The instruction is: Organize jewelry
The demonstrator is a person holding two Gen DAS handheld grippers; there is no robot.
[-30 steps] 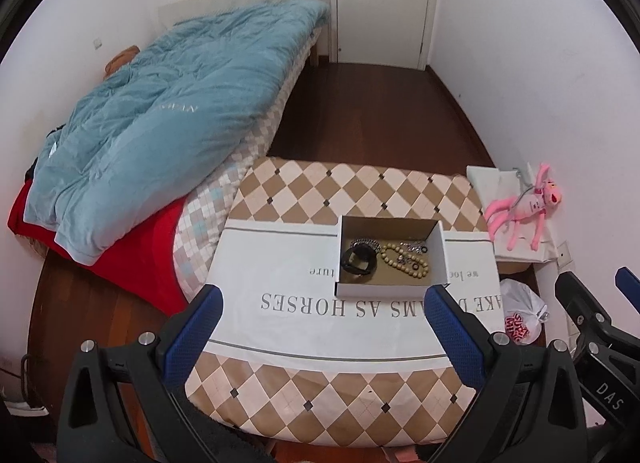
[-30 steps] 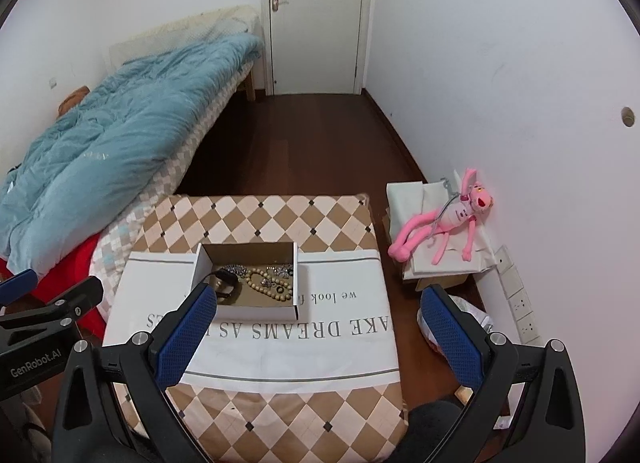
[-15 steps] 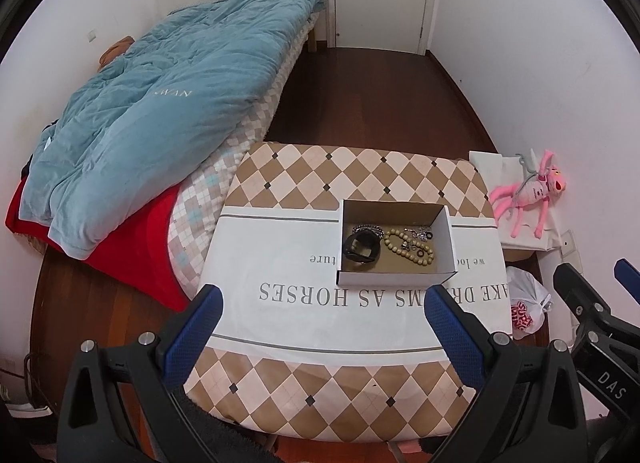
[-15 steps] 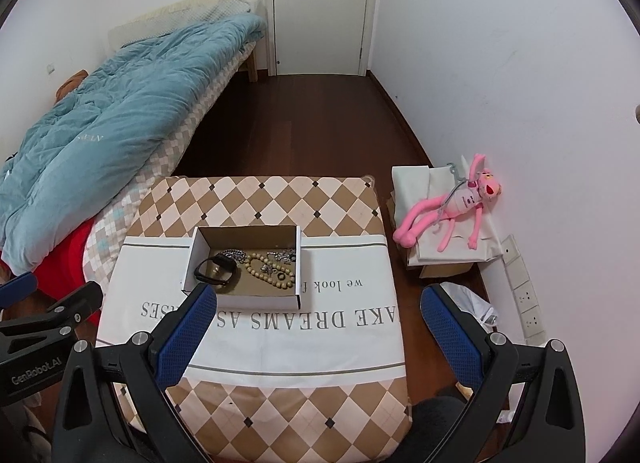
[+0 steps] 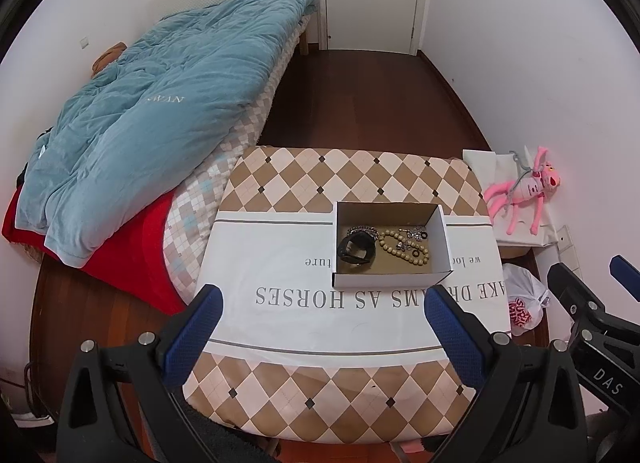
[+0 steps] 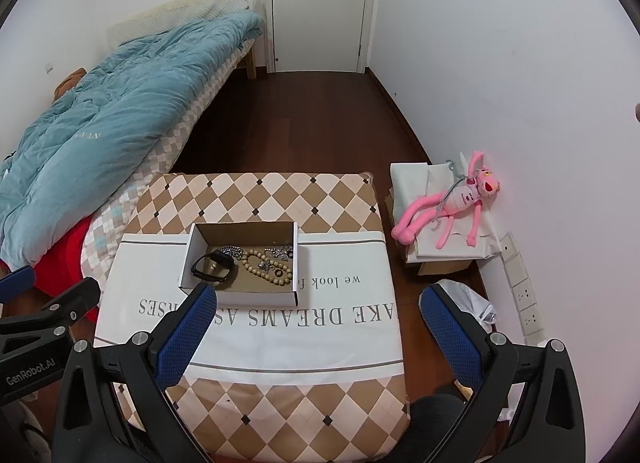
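While both tongs — left gripper (image 5: pixel 320 315), right gripper (image 6: pixel 316 315) — hang spread and empty above the table (image 5: pixel 344 179), the box (image 5: pixel 390 285) of tangled jewelry (image 5: pixel 400 245) awaits a first pick — likely a descent.

The small pieces at the right end of the cardboard box (image 5: pixel 390 278), beside the bead bracelet (image 5: pixel 402 249), are too small to be told apart, and the box's near inner floor is hidden by its near wall. In the right wrist view the printed lettering on the white cloth (image 6: pixel 256 327) is partly covered by the box and by the right gripper's left finger (image 6: pixel 182 337). The left gripper (image 6: pixel 24 315) is cut off by that view's left edge, so its jaws cannot be judged there.
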